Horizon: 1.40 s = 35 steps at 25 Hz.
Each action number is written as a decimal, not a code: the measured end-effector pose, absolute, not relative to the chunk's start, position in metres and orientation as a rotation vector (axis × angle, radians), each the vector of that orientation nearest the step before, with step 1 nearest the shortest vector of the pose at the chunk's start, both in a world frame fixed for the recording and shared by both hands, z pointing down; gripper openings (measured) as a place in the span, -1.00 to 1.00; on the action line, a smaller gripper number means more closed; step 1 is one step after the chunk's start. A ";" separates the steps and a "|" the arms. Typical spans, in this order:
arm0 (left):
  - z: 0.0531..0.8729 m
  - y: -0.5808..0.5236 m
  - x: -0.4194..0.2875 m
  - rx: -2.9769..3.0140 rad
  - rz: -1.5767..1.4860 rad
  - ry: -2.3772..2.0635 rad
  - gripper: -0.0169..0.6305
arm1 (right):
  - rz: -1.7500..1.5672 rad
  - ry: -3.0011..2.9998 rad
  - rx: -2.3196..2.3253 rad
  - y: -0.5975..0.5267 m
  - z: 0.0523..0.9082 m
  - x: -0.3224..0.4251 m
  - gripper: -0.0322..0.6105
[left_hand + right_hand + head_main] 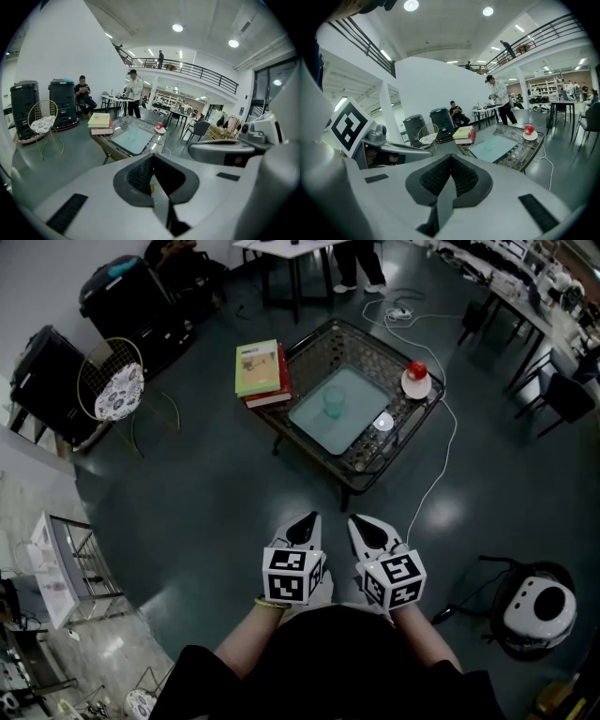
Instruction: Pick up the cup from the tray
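Both grippers, left [307, 521] and right [362, 523], hang with jaws pressed together and empty, well short of the table [380, 354]. The head view shows the cup [334, 401] upright on the tray [364, 392] (books [260, 367] alongside). Only the gripper views catch a seated person [83, 94].

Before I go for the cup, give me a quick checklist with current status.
1. Cup standing on the tray: ok.
2. Tray bare round the cup: ok.
3. Tongs open for a grasp: not ok; left tongs and right tongs are both shut and empty.
4. Tongs near the cup: not ok; both sit by the body, well short of the table.
5. Approach: ok straight in; a white cable lies on the floor off the table's right side.
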<state>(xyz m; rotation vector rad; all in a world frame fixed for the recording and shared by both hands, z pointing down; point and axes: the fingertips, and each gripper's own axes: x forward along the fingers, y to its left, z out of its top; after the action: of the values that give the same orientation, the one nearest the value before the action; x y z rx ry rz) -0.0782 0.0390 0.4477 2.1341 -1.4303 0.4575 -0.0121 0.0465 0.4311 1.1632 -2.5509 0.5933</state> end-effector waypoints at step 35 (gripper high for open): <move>0.466 -0.067 -0.108 2.210 0.528 -1.245 -0.91 | 0.649 -2.477 1.319 -0.057 0.433 -0.049 -0.87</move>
<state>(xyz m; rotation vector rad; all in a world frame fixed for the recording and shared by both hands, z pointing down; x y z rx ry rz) -0.1082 -0.0672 0.4665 2.2102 -1.2449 0.5282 -0.0490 -0.0573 0.4326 1.3195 -2.4771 0.6492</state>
